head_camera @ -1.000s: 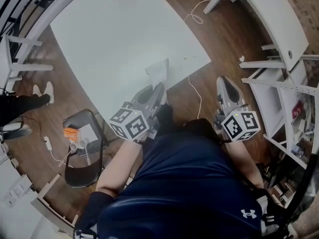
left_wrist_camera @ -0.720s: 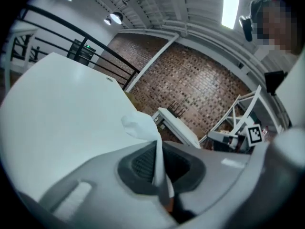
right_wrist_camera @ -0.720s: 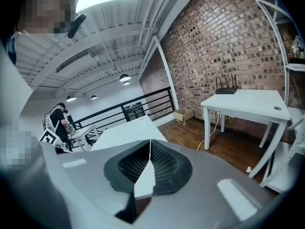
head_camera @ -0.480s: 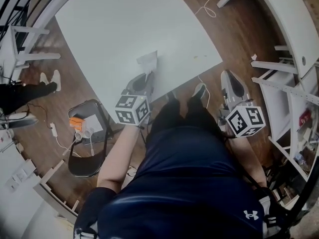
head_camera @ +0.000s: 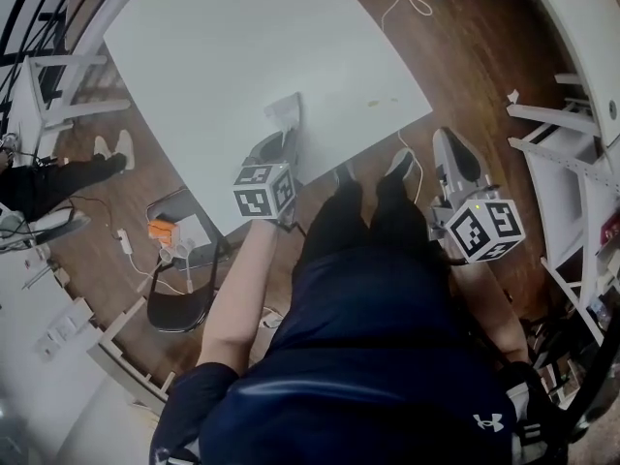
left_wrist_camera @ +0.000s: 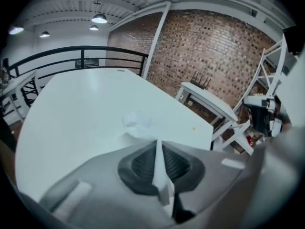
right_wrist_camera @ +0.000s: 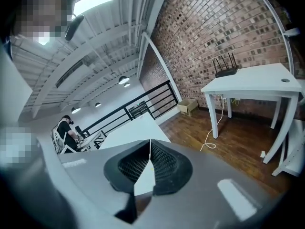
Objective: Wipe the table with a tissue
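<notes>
The white tissue [head_camera: 286, 112] lies crumpled on the white table [head_camera: 242, 46], a little in from its near edge. My left gripper [head_camera: 282, 138] is shut on the tissue's near end. In the left gripper view a thin fold of the tissue [left_wrist_camera: 137, 124] runs back between the pads of my left gripper [left_wrist_camera: 157, 144]. A small yellowish spot [head_camera: 373, 102] marks the table to the right of the tissue. My right gripper [head_camera: 449, 145] hangs over the wood floor beside the table's right corner, its jaws closed on nothing. In its own view my right gripper [right_wrist_camera: 150, 147] points past the table.
A dark chair [head_camera: 184, 279] with an orange item stands left of me, below the table's edge. White desks [head_camera: 581, 85] line the right side. A white cable [head_camera: 412, 3] trails on the floor. Another person [head_camera: 48, 182] stands at far left.
My left gripper has carried the tissue up and left over the table, farther from the yellowish spot. I have stepped closer to the table. The right gripper stays beside the table.
</notes>
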Motion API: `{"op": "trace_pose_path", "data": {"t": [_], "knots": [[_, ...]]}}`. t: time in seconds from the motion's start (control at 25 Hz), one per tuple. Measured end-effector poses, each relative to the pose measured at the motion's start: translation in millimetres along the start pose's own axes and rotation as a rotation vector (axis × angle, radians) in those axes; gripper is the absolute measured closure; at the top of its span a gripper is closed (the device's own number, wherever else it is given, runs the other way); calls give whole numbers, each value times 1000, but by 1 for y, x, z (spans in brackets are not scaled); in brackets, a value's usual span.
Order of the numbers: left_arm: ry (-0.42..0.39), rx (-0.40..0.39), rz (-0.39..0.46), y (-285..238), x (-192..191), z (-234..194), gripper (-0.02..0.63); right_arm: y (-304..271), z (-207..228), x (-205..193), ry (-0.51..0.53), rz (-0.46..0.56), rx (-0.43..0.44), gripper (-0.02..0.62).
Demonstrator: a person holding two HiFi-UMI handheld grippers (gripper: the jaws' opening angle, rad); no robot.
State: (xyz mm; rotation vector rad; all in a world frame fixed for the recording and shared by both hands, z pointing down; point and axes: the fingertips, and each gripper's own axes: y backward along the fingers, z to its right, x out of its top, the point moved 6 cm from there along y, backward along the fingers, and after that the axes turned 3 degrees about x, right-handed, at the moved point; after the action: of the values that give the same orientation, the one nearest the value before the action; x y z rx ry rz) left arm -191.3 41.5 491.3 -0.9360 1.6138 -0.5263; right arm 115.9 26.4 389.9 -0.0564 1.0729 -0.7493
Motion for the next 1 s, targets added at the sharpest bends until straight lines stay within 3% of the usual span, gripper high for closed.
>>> {"op": "trace_pose_path", "data": {"t": [0.28, 0.44, 1.0], "knots": [[9, -50, -40, -16, 1, 19, 600, 3, 14, -7, -76, -19, 13, 581], [44, -39, -55, -22, 2, 19, 600, 2, 17, -9, -105, -27, 18, 581], [24, -20, -173, -41, 5, 23, 600, 1, 36, -18, -165, -40, 5, 581]]}}
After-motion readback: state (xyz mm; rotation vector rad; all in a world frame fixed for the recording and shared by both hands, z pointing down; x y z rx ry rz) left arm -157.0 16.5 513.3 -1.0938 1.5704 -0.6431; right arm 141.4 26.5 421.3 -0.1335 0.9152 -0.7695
